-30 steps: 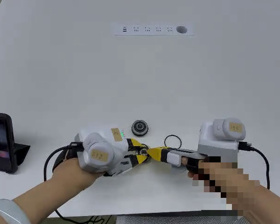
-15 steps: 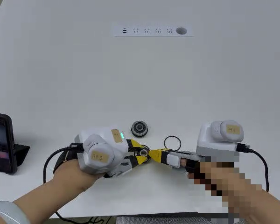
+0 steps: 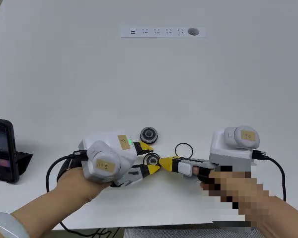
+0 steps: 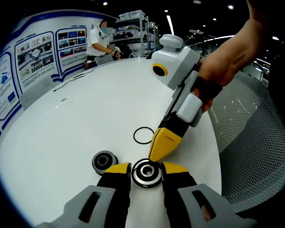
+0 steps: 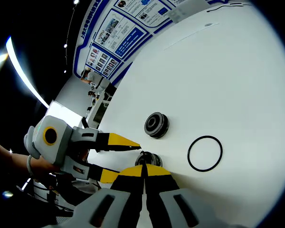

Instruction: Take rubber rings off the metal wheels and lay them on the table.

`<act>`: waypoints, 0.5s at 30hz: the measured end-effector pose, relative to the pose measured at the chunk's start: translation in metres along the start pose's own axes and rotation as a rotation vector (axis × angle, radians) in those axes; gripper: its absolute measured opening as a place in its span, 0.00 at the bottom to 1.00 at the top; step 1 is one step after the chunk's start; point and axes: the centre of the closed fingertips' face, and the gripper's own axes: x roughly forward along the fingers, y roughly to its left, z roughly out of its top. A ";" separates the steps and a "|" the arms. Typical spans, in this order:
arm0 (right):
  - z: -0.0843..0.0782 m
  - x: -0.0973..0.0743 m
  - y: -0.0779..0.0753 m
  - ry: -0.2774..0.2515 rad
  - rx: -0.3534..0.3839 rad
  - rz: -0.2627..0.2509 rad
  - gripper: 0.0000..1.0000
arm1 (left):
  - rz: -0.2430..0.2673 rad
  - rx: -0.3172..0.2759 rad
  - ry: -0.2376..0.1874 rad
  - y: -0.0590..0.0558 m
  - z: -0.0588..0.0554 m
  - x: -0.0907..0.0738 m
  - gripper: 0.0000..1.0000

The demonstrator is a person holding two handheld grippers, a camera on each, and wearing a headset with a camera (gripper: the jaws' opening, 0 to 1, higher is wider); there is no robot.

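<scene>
A metal wheel point(image 4: 147, 174) with a black rubber ring round it sits between the yellow fingers of my left gripper point(image 4: 147, 167), which is shut on it just above the white table. My right gripper point(image 5: 143, 167) is shut, its tips together against the wheel's point(image 5: 149, 158) rim; I cannot see whether they pinch the ring. In the head view the left gripper point(image 3: 145, 158) and right gripper point(image 3: 162, 162) meet at the wheel point(image 3: 151, 159). A second wheel point(image 3: 149, 135) with its ring lies just behind. A loose rubber ring point(image 3: 184, 150) lies flat to the right.
A white power strip point(image 3: 161, 31) lies at the far side of the table point(image 3: 89, 79). A dark tablet point(image 3: 1, 156) stands on a stand at the left edge. Black cables point(image 3: 54, 171) trail from both grippers near the front edge.
My left gripper has turned slightly, so the wheel between its fingers now shows from above. The right gripper's tips stay at the wheel. The second wheel and loose ring have not moved.
</scene>
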 end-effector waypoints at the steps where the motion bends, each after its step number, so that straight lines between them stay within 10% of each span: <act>1: 0.000 0.000 0.000 0.000 0.000 0.001 0.02 | 0.001 -0.001 0.000 0.000 -0.001 0.000 0.28; 15: 0.000 -0.002 0.009 -0.007 0.005 0.022 0.02 | 0.035 -0.030 0.014 0.005 -0.014 -0.009 0.40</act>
